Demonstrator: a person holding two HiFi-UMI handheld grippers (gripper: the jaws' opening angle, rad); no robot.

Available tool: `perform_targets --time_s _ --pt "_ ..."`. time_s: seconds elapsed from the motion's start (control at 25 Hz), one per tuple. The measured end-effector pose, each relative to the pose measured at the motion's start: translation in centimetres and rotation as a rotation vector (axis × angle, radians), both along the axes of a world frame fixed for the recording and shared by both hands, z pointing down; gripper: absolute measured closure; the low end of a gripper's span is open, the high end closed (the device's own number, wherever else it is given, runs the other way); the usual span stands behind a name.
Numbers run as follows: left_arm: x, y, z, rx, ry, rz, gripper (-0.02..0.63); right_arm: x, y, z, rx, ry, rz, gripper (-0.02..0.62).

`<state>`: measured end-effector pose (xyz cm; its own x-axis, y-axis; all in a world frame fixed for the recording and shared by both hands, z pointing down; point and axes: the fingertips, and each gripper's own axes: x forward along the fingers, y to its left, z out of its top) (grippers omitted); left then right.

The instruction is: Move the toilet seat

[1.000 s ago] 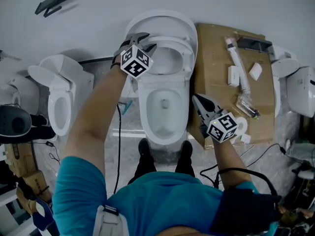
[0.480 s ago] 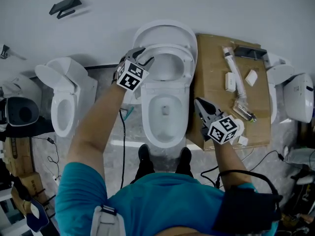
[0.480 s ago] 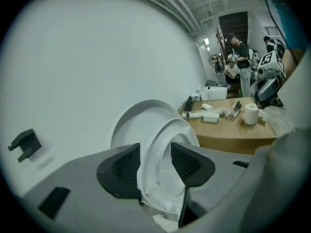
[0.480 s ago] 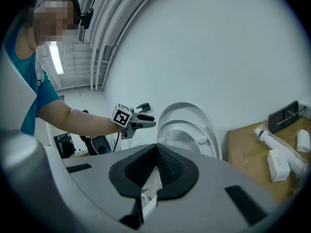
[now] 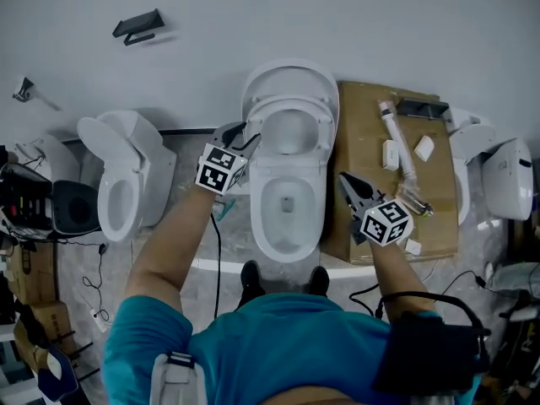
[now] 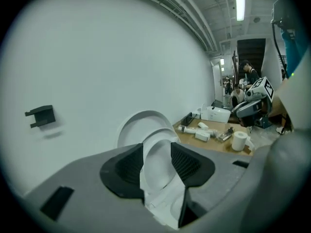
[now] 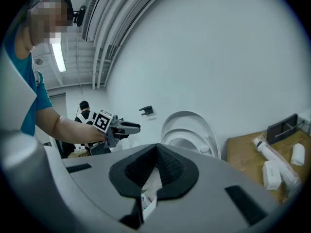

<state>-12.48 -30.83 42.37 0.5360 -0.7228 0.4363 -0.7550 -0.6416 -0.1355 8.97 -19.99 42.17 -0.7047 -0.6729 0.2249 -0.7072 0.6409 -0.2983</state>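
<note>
Seat [image 5: 291, 130] stands half-raised over the bowl [image 5: 287, 218], long axis front-to-back. Left gripper [image 5: 245, 136], jaws apart and empty, sits just left of the bowl, seat rim straight ahead. Right gripper [image 5: 345, 180], jaws closed on nothing, is right of the bowl and farther off.
</note>
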Motion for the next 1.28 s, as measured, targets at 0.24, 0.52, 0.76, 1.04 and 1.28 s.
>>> perform_targets --time_s 0.24,0.52,0.76,1.04,1.28 --pt "0.2 5.9 -2.9 -0.019 0.119 0.017 0.425 0.5 1.0 -2.7 0.004 0.024 0.011 0.597" --pt "0.1 11.8 -7.1 -0.031 0.287 0.008 0.449 0.4 2.9 -5.5 0.014 0.066 -0.009 0.597" --pt "-0.3 15.9 -9.3 -0.048 0.362 0.032 0.482 -0.6 4.2 -7.8 0.040 0.073 -0.031 0.597" --pt "-1.1 19.3 -12.1 -0.021 0.443 0.009 0.546 -1.5 6.0 -10.4 0.067 0.079 -0.070 0.597" --pt "-2.3 21.4 -13.6 -0.001 0.525 -0.028 0.594 -2.0 7.1 -11.9 0.087 0.087 -0.081 0.597"
